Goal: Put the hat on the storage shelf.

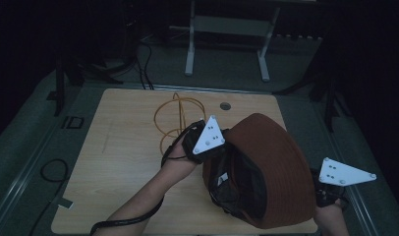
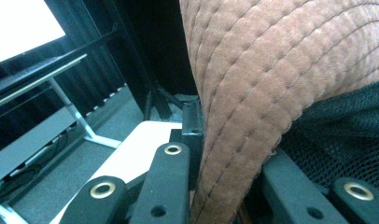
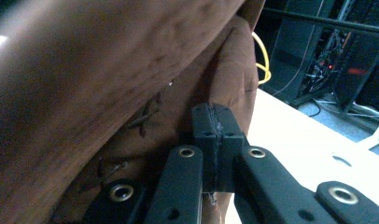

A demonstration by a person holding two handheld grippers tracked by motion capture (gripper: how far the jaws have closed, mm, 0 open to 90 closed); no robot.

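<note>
A yellow cable [image 1: 177, 119] lies coiled on the wooden table [image 1: 124, 162].

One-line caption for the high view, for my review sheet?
Both tools, left tool and right tool, grip a brown quilted hat with black mesh lining over a wooden table, yellow cable behind.

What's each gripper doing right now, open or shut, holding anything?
Left gripper: shut on the brown hat, at its brim.
Right gripper: fingers shut, pressed against the hat; a pinch of fabric cannot be told.
</note>
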